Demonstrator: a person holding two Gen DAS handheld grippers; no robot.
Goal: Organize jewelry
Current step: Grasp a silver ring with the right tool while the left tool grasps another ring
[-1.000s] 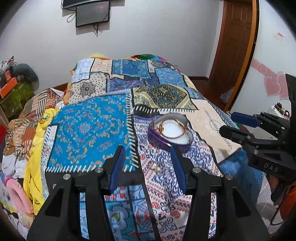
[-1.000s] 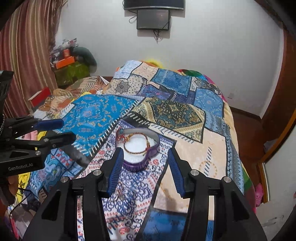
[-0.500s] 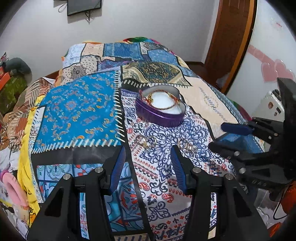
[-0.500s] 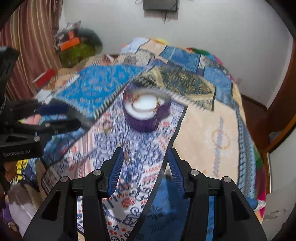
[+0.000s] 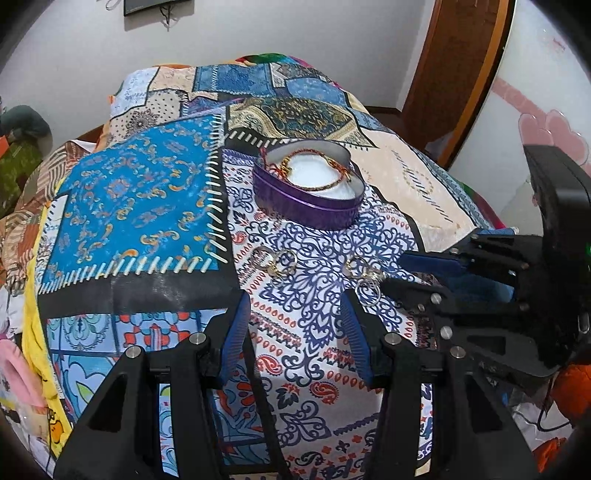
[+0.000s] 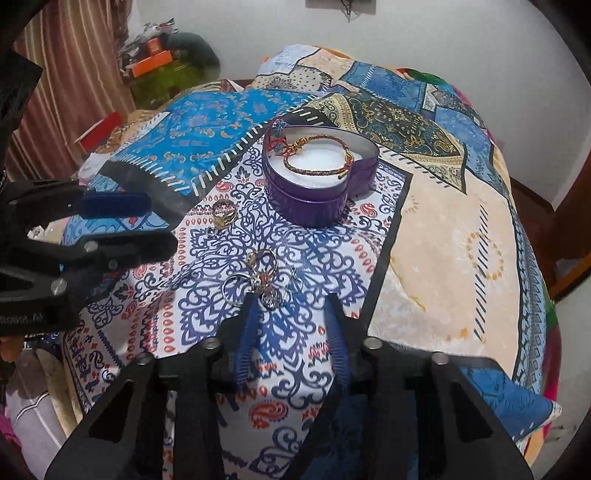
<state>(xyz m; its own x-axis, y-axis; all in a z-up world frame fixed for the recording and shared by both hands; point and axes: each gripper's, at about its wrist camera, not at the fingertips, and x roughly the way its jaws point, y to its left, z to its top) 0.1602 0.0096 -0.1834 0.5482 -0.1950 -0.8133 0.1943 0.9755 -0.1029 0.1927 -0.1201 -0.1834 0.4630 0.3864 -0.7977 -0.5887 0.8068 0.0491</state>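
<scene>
A purple heart-shaped tin [image 5: 310, 206] [image 6: 317, 199] stands on the patchwork bedspread, holding white padding and a gold and red bracelet [image 5: 314, 170] [image 6: 317, 157]. One cluster of gold and silver rings [image 5: 275, 260] [image 6: 223, 218] lies in front of it on the left, another [image 5: 364, 277] [image 6: 264, 278] on the right. My left gripper [image 5: 295, 314] is open, just short of both clusters. My right gripper [image 6: 291, 306] is open, its tips right at the nearer cluster. Each gripper shows side-on in the other's view [image 5: 417, 273] [image 6: 122, 221].
The bedspread [image 5: 136, 192] covers a bed that drops off at the sides. A wooden door [image 5: 458, 74] stands at the right. Piled clothes and boxes [image 6: 162, 55] lie beyond the bed's left side. A screen hangs on the far wall [image 5: 155, 5].
Both grippers have moved forward and tilted down toward the bed. The tin and rings now sit closer, and the right gripper's tips have reached the nearer ring cluster.
</scene>
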